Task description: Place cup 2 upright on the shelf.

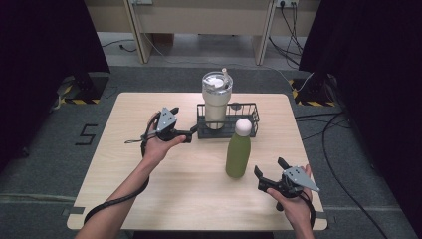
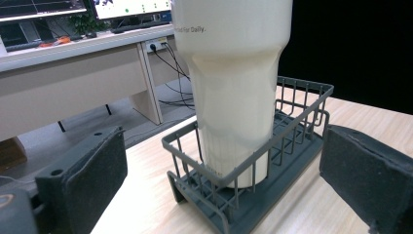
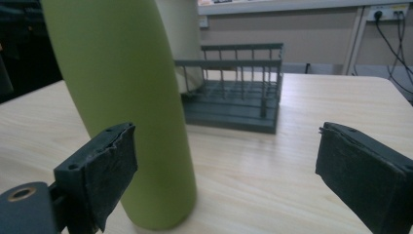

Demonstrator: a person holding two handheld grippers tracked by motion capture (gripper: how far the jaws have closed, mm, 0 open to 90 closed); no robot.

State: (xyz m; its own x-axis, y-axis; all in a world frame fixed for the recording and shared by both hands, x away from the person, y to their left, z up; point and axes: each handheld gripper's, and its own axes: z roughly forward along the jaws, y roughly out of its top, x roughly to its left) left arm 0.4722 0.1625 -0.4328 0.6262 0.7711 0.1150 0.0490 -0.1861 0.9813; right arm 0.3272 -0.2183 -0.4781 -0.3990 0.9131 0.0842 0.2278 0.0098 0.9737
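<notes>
Pale wooden table (image 1: 149, 199); green bottle (image 1: 238, 152) standing free beside right tongs (image 1: 271, 172), gaping, empty; could topple if clipped; left tongs (image 1: 191, 133) likewise wide, empty, near basket (image 1: 251, 117).

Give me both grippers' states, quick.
Left gripper: open, holding nothing, beside the basket.
Right gripper: open, holding nothing, near the green bottle.

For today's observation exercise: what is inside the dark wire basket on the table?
A cream tumbler stands upright in the left end of the wire basket; the right end holds nothing. The green bottle in front covers part of its front wall.
</notes>
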